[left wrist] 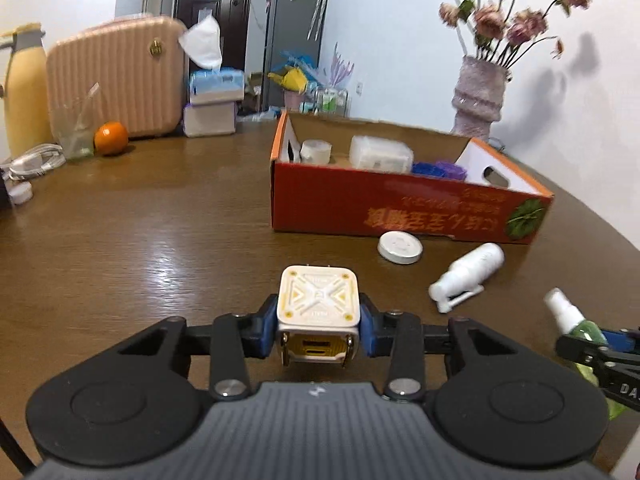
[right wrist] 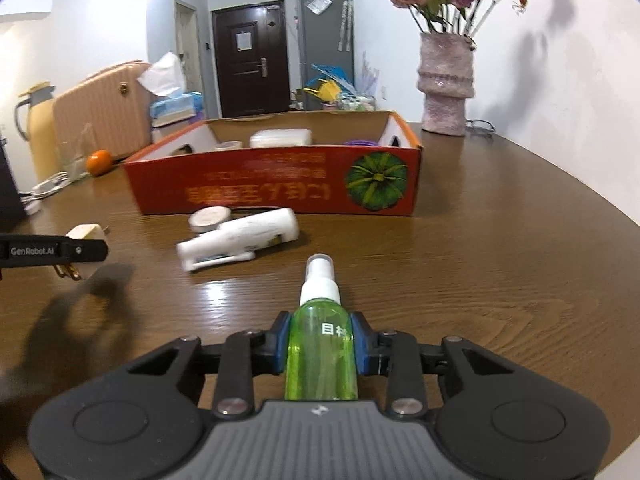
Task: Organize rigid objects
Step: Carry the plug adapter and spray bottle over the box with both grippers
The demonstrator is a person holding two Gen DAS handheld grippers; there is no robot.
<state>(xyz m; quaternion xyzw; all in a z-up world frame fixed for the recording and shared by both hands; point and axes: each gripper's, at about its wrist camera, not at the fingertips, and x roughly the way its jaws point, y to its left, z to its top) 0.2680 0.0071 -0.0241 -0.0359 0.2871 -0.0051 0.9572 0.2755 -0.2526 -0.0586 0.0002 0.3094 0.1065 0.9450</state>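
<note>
My left gripper [left wrist: 319, 326] is shut on a white and yellow cube-shaped charger [left wrist: 318, 300] and holds it above the table; it also shows at the left of the right wrist view [right wrist: 86, 240]. My right gripper [right wrist: 321, 344] is shut on a green spray bottle [right wrist: 320, 344] with a white nozzle, also seen at the right edge of the left wrist view [left wrist: 576, 320]. A red cardboard box [left wrist: 400, 204] [right wrist: 280, 184] stands ahead, open, holding a tape roll [left wrist: 316, 151], a white case [left wrist: 380, 154] and purple items. A white bottle [right wrist: 244, 236] [left wrist: 468, 276] lies on its side before the box beside a round white tin [right wrist: 210, 218] [left wrist: 400, 247].
The brown wooden table [right wrist: 500, 260] curves away at the right. At the back left stand a pink suitcase [left wrist: 116, 80], tissue boxes [left wrist: 214, 100], an orange [left wrist: 111, 138], a yellow flask [left wrist: 24, 88] and white cables. A vase of pink flowers [right wrist: 446, 84] stands at the back right.
</note>
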